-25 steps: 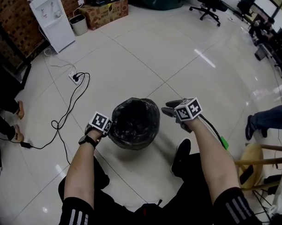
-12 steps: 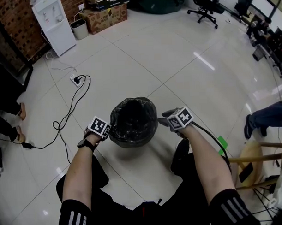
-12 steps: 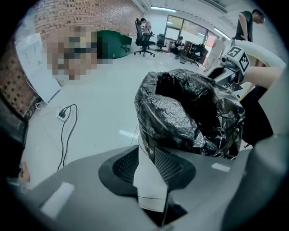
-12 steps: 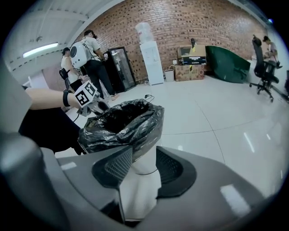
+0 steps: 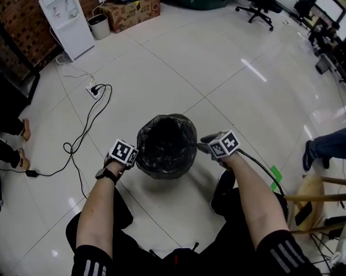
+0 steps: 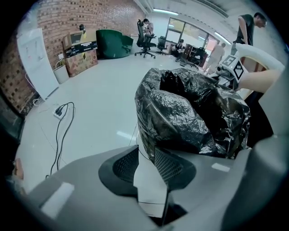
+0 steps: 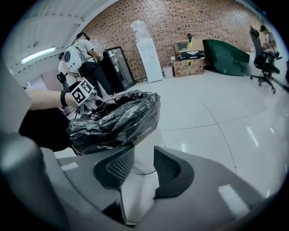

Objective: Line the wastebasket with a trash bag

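At floor level, the main risk is fingers catching only thin film, tearing the trash bag (image 5: 166, 146) or tipping the light wastebasket (image 7: 145, 137). The bag hem, cuffed over the rim, hangs just above both finger pairs. Left gripper (image 6: 145, 153) fingers are released. Right gripper (image 7: 143, 151) fingers have just been closing and grasp nothing.

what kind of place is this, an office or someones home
Most likely an open-plan office or workshop-style workspace, not a home. A wheeled office chair stands at the far end, a white water dispenser sits against a brick wall, and the glossy tiled floor is wide and open.
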Demonstrator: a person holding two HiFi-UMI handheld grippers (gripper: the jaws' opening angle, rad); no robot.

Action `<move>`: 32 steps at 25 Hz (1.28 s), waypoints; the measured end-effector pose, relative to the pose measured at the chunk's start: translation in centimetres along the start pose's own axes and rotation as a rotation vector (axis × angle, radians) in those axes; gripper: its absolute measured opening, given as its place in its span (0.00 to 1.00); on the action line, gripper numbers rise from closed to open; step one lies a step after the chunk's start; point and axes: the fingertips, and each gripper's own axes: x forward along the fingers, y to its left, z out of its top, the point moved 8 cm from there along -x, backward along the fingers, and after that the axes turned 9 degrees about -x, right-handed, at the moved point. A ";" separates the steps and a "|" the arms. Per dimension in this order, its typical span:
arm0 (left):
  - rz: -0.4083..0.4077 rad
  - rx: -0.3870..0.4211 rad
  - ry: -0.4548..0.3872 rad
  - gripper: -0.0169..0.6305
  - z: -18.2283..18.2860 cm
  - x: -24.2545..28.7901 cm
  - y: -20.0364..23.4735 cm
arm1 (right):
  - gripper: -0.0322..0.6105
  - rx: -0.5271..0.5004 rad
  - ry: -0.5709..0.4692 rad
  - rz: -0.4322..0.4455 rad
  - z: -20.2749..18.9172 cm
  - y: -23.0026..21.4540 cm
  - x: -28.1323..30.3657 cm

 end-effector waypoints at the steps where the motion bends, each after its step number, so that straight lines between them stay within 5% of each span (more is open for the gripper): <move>1: -0.004 -0.006 0.000 0.18 -0.1 0.1 0.1 | 0.27 0.000 0.009 0.002 -0.2 -0.1 0.3; 7: -0.019 -0.004 0.012 0.19 -0.6 0.9 0.1 | 0.25 0.007 0.060 -0.008 -1.2 -0.4 2.2; 12: 0.002 0.002 0.013 0.20 -0.8 0.0 1.1 | 0.24 -0.082 0.106 -0.002 -0.7 -0.6 0.8; 17: 0.007 0.020 0.001 0.20 -1.3 -2.0 1.8 | 0.27 -0.292 0.132 0.121 -0.6 1.4 -1.0; 25: -0.012 0.059 0.011 0.20 -1.5 -2.6 0.5 | 0.33 -0.472 0.098 0.055 1.3 3.0 -0.8; 30: -0.013 0.066 0.019 0.20 -1.2 -2.0 0.6 | 0.06 -0.511 0.103 0.064 1.6 3.7 -0.7; 32: -0.011 0.062 0.019 0.20 -1.1 -1.7 0.6 | 0.06 -0.515 0.114 0.063 1.3 3.6 -0.6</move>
